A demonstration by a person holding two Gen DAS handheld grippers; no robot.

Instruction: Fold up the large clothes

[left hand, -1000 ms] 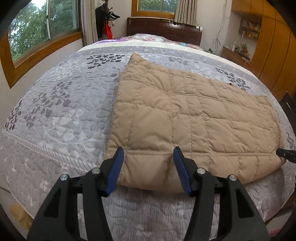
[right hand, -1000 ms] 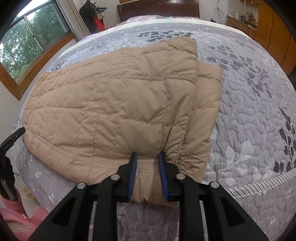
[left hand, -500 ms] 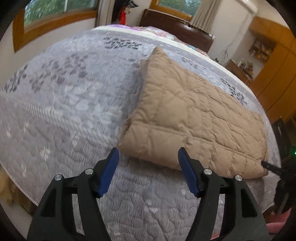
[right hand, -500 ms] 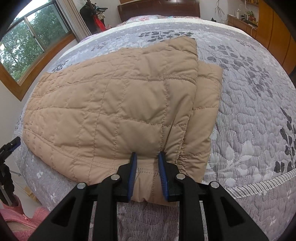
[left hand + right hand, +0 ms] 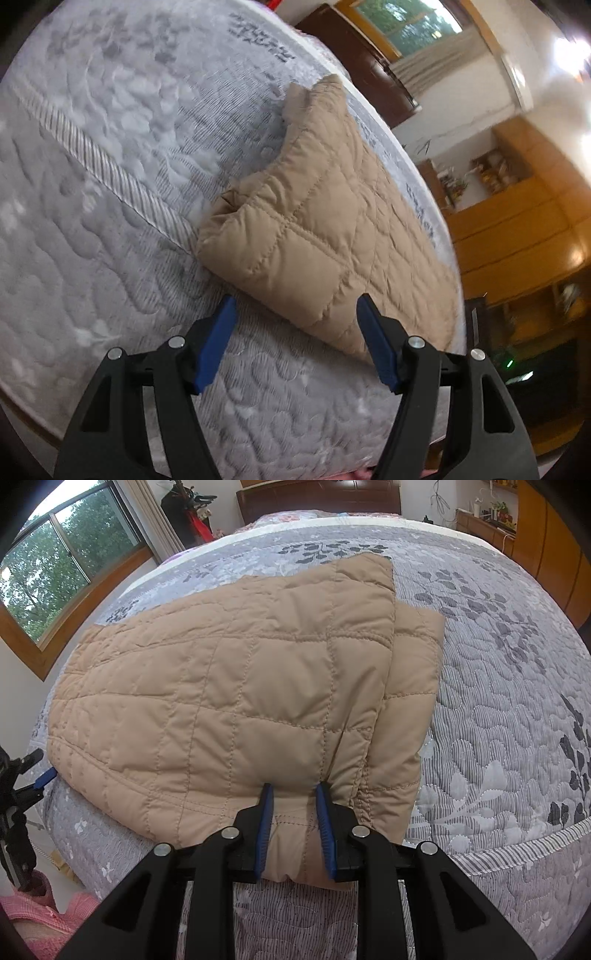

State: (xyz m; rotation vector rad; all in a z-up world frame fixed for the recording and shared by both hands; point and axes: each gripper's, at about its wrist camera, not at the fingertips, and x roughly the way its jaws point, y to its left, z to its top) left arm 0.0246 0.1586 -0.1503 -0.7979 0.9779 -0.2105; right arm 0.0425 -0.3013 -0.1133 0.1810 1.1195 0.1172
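In the left wrist view, the left tool (image 5: 295, 339) hung with its blue pads spread wide and nothing between them, just short of the near edge of the tan quilted jacket (image 5: 325, 221), not touching it. The jacket lay on the bed (image 5: 110, 184), over a grey quilted bedspread with a leaf pattern and a striped border band, one corner bunched toward the foot end. The picture was tilted and somewhat blurred; a dark wooden headboard (image 5: 354, 48), a curtained window and orange-brown wooden cabinets (image 5: 517, 229) showed behind. In the right wrist view, the right tool (image 5: 293, 805) pinched a puckered fold of the jacket (image 5: 240, 686) at its near hem, the pads drawn in close on the fabric. From there the jacket looked already doubled over at least once: an upper layer lay across a lower one that stuck out along the right side, and the whole made a rough rectangle. By my judgement the fold was partly done, with a further fold and some squaring of the uneven edges left, and the left tool would have to take hold of its own end first. Its tip (image 5: 44, 775) showed at the far left edge, beside the jacket. Around the bed were a wood-framed window (image 5: 55, 576) with trees outside, dark clothing hung in the corner, and a pink-checked item (image 5: 48, 915) low at the left.
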